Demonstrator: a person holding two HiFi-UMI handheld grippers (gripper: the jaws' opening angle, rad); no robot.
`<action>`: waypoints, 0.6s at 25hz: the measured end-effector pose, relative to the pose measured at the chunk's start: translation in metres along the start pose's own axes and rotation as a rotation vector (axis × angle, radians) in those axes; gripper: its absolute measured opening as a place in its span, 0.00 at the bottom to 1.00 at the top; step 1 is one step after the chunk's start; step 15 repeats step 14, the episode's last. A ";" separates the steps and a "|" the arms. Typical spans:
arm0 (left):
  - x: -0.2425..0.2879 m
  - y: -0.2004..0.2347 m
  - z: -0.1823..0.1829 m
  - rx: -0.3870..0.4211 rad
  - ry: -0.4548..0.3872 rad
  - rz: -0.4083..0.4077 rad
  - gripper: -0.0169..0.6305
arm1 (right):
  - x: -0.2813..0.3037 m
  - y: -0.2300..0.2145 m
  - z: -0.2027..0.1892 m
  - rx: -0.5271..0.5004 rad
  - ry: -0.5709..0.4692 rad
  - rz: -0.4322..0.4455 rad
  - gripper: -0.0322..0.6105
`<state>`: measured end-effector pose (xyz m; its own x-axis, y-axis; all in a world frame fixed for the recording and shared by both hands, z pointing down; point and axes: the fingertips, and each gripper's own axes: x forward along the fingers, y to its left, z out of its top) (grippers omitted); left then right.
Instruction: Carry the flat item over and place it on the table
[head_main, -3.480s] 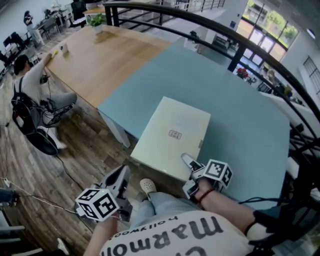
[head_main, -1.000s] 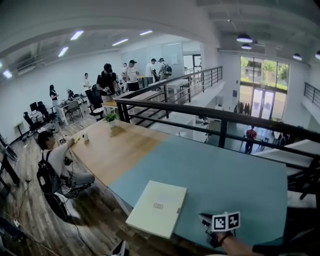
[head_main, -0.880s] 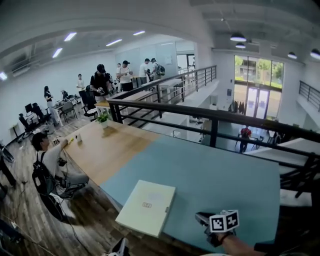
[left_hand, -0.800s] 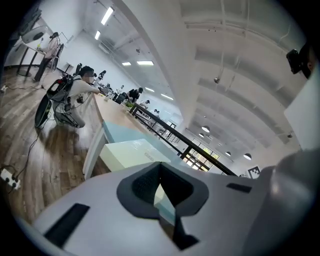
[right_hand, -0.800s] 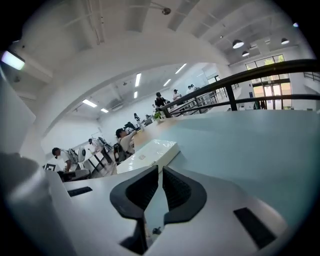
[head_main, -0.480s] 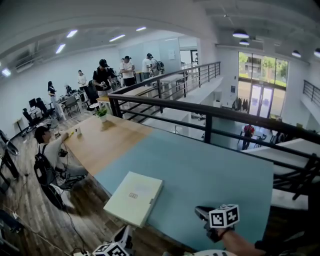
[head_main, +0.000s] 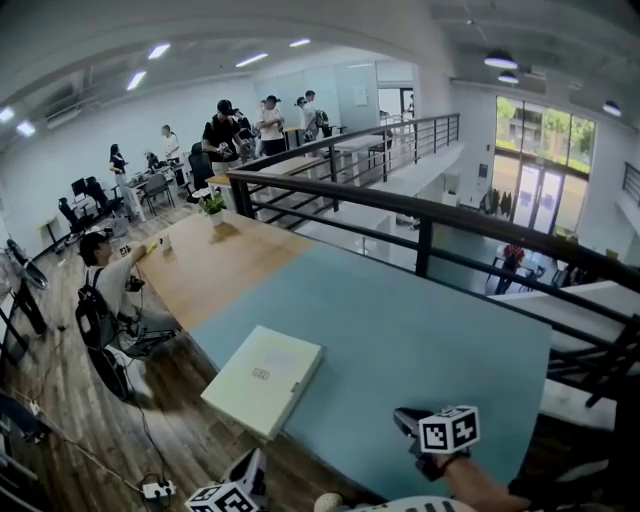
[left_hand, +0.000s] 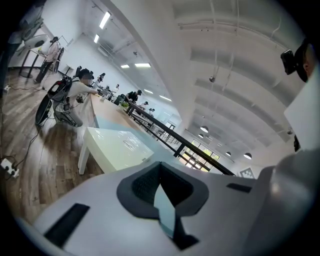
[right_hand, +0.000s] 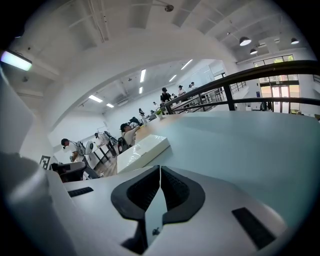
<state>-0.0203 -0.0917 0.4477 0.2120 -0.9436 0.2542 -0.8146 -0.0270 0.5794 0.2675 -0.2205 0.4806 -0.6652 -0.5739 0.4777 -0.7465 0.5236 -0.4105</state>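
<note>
The flat item is a cream box (head_main: 262, 378) lying flat on the light blue table (head_main: 420, 340), its near-left corner over the table's edge. It also shows in the left gripper view as the cream box (left_hand: 117, 147) and in the right gripper view as the cream box (right_hand: 145, 150). My right gripper (head_main: 404, 419) hovers above the table's near edge, to the right of the box and apart from it, jaws shut on nothing (right_hand: 160, 170). My left gripper (head_main: 250, 468) is low at the picture's bottom, below the box, also shut and empty (left_hand: 159, 167).
A wooden table (head_main: 215, 270) adjoins the blue one at the far left, with a potted plant (head_main: 212, 206) on it. A black railing (head_main: 420, 215) runs behind both. A seated person (head_main: 100, 305) is at the left; a power strip (head_main: 155, 490) lies on the wood floor.
The right gripper, earlier at the box's near edge, now stands off to its right. The view has lifted toward the room. The left gripper's cube has come into view at the bottom.
</note>
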 end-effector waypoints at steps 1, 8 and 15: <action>0.002 -0.001 0.001 0.001 0.001 0.003 0.03 | 0.001 -0.001 0.004 -0.005 -0.002 0.001 0.11; 0.030 0.011 0.032 0.014 -0.015 0.004 0.03 | 0.023 -0.004 0.019 -0.053 0.031 0.000 0.11; 0.042 0.034 0.045 0.003 -0.032 0.012 0.03 | 0.046 -0.002 0.028 -0.040 0.032 0.007 0.11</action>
